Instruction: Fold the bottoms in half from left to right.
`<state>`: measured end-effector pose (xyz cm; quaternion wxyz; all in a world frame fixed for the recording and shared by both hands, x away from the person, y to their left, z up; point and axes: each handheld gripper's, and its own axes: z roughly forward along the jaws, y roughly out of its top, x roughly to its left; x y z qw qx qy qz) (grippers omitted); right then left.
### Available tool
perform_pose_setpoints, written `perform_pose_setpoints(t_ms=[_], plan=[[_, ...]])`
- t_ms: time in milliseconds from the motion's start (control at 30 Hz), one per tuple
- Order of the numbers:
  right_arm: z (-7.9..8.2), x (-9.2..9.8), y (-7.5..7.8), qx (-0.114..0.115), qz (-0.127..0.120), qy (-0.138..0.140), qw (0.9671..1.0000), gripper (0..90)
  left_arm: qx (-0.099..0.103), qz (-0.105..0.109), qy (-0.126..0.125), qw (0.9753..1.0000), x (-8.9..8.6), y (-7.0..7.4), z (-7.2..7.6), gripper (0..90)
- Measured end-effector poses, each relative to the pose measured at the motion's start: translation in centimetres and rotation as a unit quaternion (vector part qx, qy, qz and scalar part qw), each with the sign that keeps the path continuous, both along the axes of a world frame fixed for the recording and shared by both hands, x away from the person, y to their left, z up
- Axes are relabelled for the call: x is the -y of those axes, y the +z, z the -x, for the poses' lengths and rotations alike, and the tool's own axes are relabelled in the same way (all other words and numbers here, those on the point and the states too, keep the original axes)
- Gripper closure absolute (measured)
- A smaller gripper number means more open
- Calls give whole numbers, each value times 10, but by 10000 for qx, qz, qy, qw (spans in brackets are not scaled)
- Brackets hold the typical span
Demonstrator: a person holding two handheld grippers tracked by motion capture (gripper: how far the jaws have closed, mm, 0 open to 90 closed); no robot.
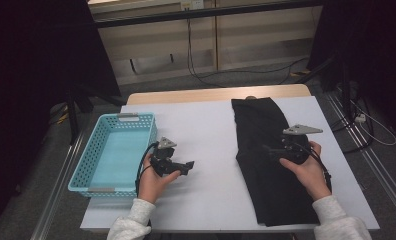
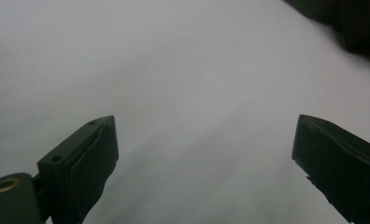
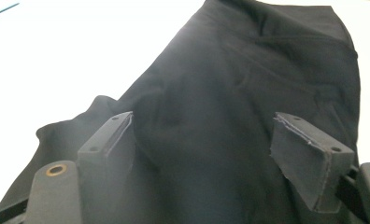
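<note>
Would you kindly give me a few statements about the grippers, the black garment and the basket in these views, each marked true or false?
1. The black garment lies on the right part of the white table. True.
2. The turquoise basket holds a folded cloth. False: nothing lies in it.
3. The right gripper is over the garment with its jaws apart. True.
4. The left gripper is clamped on the garment. False: its jaws stand wide apart over bare white table.
5. The basket stands at the table's left edge, apart from the garment. True.
</note>
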<state>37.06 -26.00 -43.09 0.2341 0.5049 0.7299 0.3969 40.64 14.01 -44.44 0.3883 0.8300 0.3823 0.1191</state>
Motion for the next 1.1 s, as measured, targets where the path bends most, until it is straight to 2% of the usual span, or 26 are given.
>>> perform_pose_setpoints(t_ms=[400, 467, 667, 1100], plan=[[-24, -22, -1, -5, -31, 112, 9999, 198, -36, -8, 10, 10000, -5, 0, 2, 70], [-27, -26, 0, -18, -16, 104, 9999, 184, -47, 46, 43, 10000, -5, -1, 2, 70], [-36, -39, -1, 8, 20, 159, 9999, 187, -79, 2, 26, 10000, -6, -1, 3, 69], [-52, -59, -16, -127, 125, 235, 9996, 209, -31, -10, 11, 10000, -4, 0, 6, 69]])
